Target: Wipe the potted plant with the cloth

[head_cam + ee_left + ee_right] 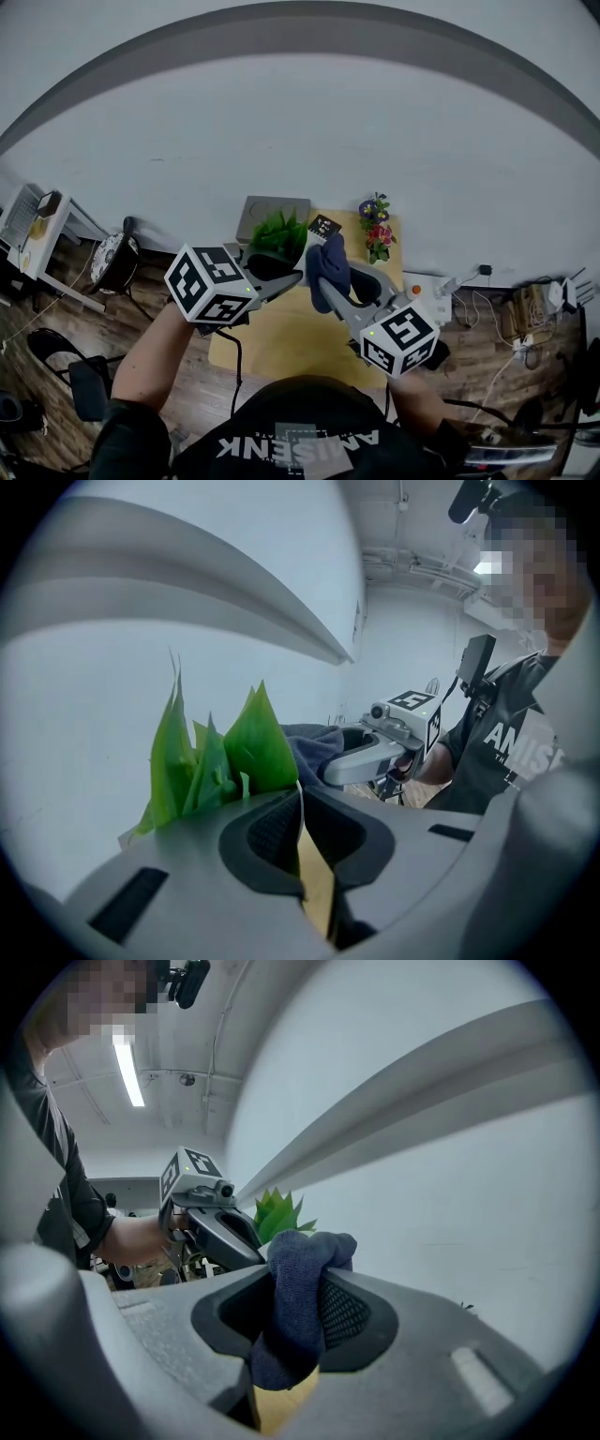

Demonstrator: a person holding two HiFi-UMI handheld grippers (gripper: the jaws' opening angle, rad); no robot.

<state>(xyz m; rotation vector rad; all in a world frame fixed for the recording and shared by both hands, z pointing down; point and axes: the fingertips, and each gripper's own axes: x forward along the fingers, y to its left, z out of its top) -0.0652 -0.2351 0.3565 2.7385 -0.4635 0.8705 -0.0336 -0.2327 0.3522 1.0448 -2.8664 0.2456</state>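
On the light wooden worktop point(281, 337), in the middle of the head view, the potted plant point(278, 232) stands in a dark pot at the far edge, close to the pale wall. The left claw point(300, 803) reaches in from the lower left to the plant's near side. Its two jaws are pressed almost together on a thin green leaf point(258, 747), which shows edge-on as a pale line between the pads. The rest of the leaf rises broad and pointed above the jaws. More upright leaves stand to the left of it in the left gripper view, and a sliver of the worktop shows below the jaws.

The right claw point(295, 1288) comes in from the lower right of the head view and pinches a dark blue cloth point(295, 1269). The cloth bulges above the jaws in a rounded wad and hangs below them in a fold. In the head view the cloth sits just right of the plant's foliage, near the tip of the left claw. Whether it touches a leaf cannot be made out.

At the worktop's far right corner is a small pot of purple and red flowers point(377, 228). A grey square tray point(272, 211) lies behind the potted plant, and a small black-and-white marker card point(324, 226) lies between the tray and the flowers.
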